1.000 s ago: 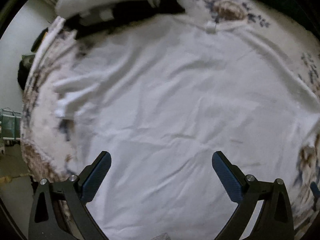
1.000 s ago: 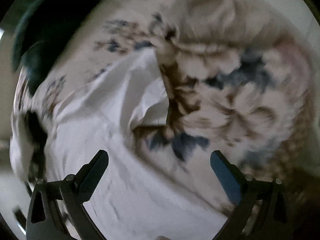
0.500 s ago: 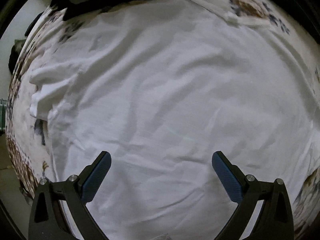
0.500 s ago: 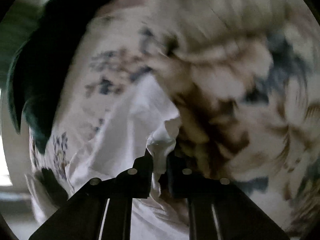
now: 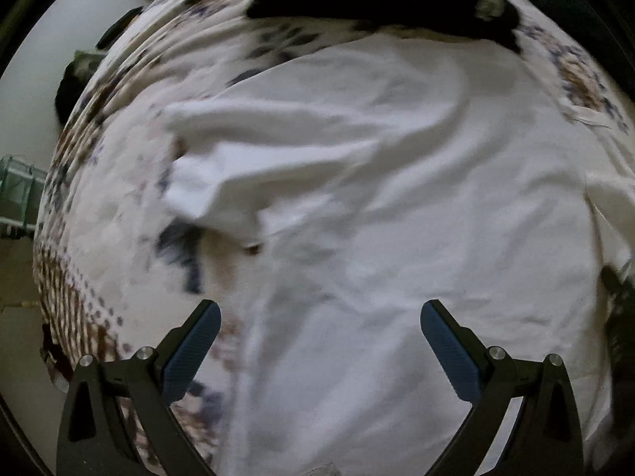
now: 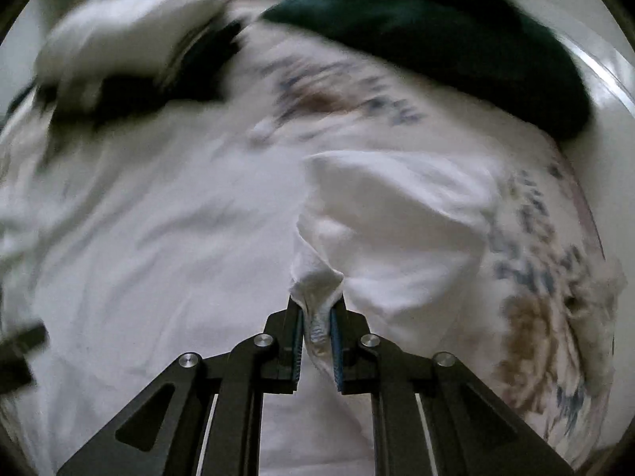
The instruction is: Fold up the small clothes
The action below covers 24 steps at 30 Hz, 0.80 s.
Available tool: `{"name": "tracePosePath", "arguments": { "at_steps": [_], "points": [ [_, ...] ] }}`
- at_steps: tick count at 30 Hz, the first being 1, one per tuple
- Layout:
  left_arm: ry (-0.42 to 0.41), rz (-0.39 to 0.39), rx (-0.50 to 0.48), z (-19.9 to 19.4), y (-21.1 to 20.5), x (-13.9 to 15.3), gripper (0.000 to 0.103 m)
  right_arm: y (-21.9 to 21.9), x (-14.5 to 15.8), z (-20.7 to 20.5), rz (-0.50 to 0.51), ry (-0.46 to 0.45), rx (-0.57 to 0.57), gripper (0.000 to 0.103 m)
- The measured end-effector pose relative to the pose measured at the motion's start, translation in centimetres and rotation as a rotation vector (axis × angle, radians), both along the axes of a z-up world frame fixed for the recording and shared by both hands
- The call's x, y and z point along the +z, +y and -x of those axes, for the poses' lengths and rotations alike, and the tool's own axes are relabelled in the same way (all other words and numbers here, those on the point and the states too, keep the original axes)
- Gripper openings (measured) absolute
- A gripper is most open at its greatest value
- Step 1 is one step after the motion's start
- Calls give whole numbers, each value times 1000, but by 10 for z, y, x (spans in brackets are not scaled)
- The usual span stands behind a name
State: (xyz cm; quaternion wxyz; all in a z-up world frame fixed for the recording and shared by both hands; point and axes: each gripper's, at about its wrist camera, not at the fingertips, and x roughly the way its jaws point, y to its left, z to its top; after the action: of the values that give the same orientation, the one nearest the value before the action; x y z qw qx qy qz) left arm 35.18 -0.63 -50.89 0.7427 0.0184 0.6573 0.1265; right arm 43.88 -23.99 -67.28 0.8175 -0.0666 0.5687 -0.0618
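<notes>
- One white shirt (image 5: 397, 198) lies on the floral cloth (image 5: 99, 238).
- My right hand-held gripper (image 6: 317, 325) pinches one shirt edge.
- My left hand-held gripper (image 5: 321, 341) hangs spread wide above the shirt.
- One dark green garment (image 6: 456, 39) lies beyond the shirt.

The white shirt (image 5: 397, 206) is thin, matt woven or knit cloth, softly creased, lying on a floral-printed bedspread (image 5: 99, 269) of matt fabric that looks quilted, though blur makes that uncertain. The left gripper (image 5: 320, 341) is matt black plastic with shiny metal screws, its fingers (image 5: 190, 351) faced with ribbed blue pads.
</notes>
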Motion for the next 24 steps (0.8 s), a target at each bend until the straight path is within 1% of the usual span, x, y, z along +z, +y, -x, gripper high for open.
{"name": "tracePosePath", "arguments": {
  "at_steps": [1,2,3,4,5,7,9,10,11,13,14,15,16,17,18,19,20,21,24],
  "points": [
    [-2,-2,11,0,9,-2,103,4,-8,3,-13,47,19,18],
    [-5,-3,28,4,20,-1,103,7,-11,7,-58,91,40,30],
    [-7,-2,45,8,30,0,103,8,-9,15,-125,112,59,36],
    [-7,0,59,3,39,-3,103,7,-5,23,-171,116,71,46],
    [-9,0,77,5,48,-2,103,8,2,30,-218,121,84,49],
    [-7,-3,113,12,60,0,103,1,19,38,-244,99,48,50],
    [-16,-7,141,14,75,1,103,-19,38,40,-272,46,-44,51],
    [-18,-9,148,17,72,3,103,-24,43,38,-262,27,-70,56],
    [-17,-10,153,17,75,2,103,-27,45,36,-245,16,-72,61],
    [-16,-9,159,18,82,-1,103,-15,38,30,-170,51,-52,61],
    [-14,-6,161,20,82,-1,103,-5,28,28,-167,81,-9,61],
    [-9,-1,160,20,83,-3,103,4,20,17,-129,103,25,61],
    [-6,2,159,16,99,-8,103,15,10,14,-58,122,68,61],
    [-5,1,157,18,96,-7,103,25,0,16,32,135,103,56],
    [-6,-1,152,19,97,-8,103,29,-10,19,97,143,102,44],
    [-5,-6,149,20,98,-8,103,27,-15,19,111,142,76,10],
    [-7,-10,148,21,99,-7,103,25,-16,22,112,131,45,9],
    [-10,-13,150,23,99,-6,103,28,-14,25,118,113,41,9],
    [-20,-25,167,26,106,-6,103,44,1,35,117,53,104,9]
  ]
}}
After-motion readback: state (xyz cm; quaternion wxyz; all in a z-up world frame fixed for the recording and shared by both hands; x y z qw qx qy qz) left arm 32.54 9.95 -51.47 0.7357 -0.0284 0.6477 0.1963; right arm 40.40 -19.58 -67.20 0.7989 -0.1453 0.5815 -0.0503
